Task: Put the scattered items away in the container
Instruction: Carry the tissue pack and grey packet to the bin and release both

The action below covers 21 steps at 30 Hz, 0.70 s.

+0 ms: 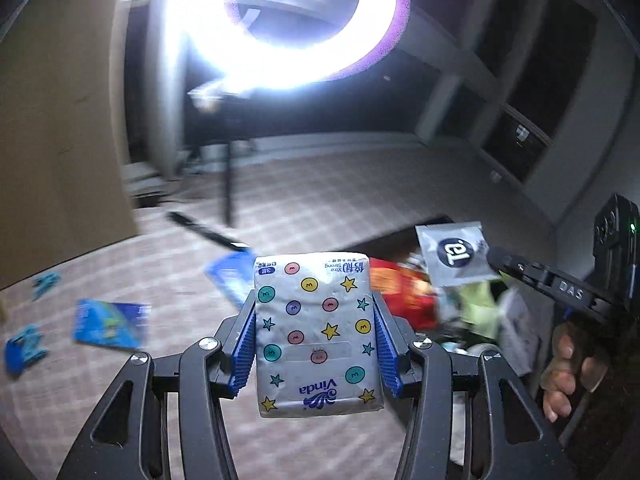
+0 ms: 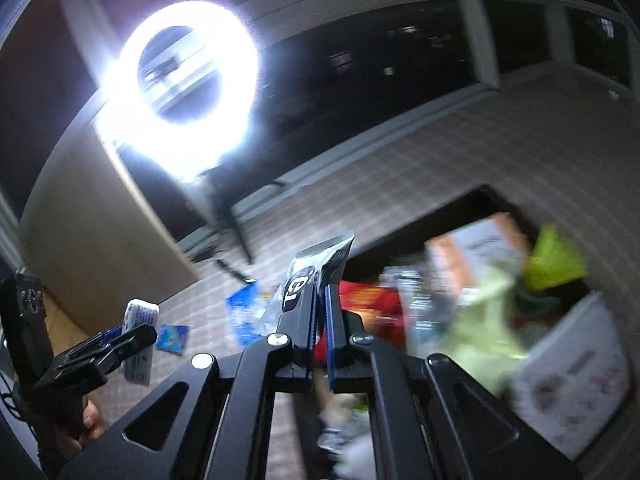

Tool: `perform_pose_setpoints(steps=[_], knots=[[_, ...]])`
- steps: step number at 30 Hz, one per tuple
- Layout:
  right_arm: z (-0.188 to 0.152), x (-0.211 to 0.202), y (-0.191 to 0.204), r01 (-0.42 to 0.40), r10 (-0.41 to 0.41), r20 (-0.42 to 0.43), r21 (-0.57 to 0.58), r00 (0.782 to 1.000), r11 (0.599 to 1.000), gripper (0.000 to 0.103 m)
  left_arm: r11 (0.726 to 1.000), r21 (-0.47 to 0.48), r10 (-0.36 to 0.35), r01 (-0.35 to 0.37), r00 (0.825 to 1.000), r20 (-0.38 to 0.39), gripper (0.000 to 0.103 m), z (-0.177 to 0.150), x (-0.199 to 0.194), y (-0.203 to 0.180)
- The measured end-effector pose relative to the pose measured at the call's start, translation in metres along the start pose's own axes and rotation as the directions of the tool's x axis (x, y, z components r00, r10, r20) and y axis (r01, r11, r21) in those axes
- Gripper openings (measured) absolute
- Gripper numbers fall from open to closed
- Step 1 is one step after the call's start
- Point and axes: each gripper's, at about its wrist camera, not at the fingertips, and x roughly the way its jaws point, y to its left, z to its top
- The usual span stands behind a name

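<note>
Container (image 2: 496,200) already heaped; our left tongs (image 1: 316,320) clamp a tissue pack (image 1: 316,332), right tongs (image 2: 320,300) pinch a silver sachet (image 2: 316,268), blue packets (image 1: 110,325) remain on the floor.

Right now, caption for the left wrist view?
Left tongs grip a Vinda tissue pack; right tongs carry a silver sachet above the cluttered container.
</note>
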Motion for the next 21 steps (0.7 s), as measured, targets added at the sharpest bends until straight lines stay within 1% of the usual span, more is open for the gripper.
perform_pose_setpoints(steps=[4, 9, 11, 12, 13, 14, 15, 16, 18, 21], knots=[[0.002, -0.024, -0.036, 0.056, -0.058, 0.031, 0.043, 0.998, 0.997, 0.004, 0.995, 0.071, -0.062, 0.064, 0.998, -0.029, 0.049, 0.003, 0.017, -0.049], [0.004, -0.038, -0.067, 0.117, -0.121, 0.04, 0.09, 0.992, 0.989, 0.004, 0.983, 0.143, -0.109, 0.117, 0.992, -0.059, 0.049, 0.006, 0.031, -0.096], [0.004, -0.038, -0.074, 0.126, -0.13, 0.03, 0.093, 0.991, 0.988, 0.008, 0.978, 0.161, -0.127, 0.136, 0.99, -0.062, 0.049, 0.008, 0.036, -0.11], [0.004, -0.038, -0.076, 0.139, -0.142, 0.026, 0.094, 0.989, 0.986, 0.011, 0.974, 0.176, -0.132, 0.142, 0.989, -0.065, 0.051, 0.009, 0.039, -0.116], [0.003, -0.039, -0.076, 0.154, -0.157, 0.025, 0.095, 0.987, 0.984, 0.025, 0.971, 0.195, -0.126, 0.137, 0.99, -0.066, 0.057, 0.009, 0.043, -0.123], [0.003, -0.041, -0.078, 0.175, -0.178, 0.032, 0.094, 0.983, 0.98, 0.045, 0.97, 0.209, -0.109, 0.121, 0.992, -0.068, 0.065, 0.01, 0.046, -0.127], [0.002, -0.045, -0.076, 0.195, -0.201, 0.056, 0.091, 0.978, 0.977, 0.054, 0.971, 0.216, -0.092, 0.105, 0.993, -0.072, 0.079, 0.01, 0.05, -0.129], [0.001, -0.049, -0.075, 0.206, -0.213, 0.079, 0.088, 0.974, 0.975, 0.064, 0.971, 0.217, -0.086, 0.101, 0.993, -0.076, 0.079, 0.009, 0.052, -0.13], [0.001, -0.054, -0.07, 0.208, -0.214, 0.106, 0.067, 0.971, 0.976, 0.065, 0.973, 0.209, -0.088, 0.103, 0.993, -0.08, 0.079, 0.007, 0.052, -0.126], [0.003, -0.054, -0.06, 0.208, -0.21, 0.109, 0.028, 0.972, 0.978, 0.066, 0.978, 0.185, -0.078, 0.094, 0.993, -0.091, 0.079, 0.003, 0.051, -0.113]])
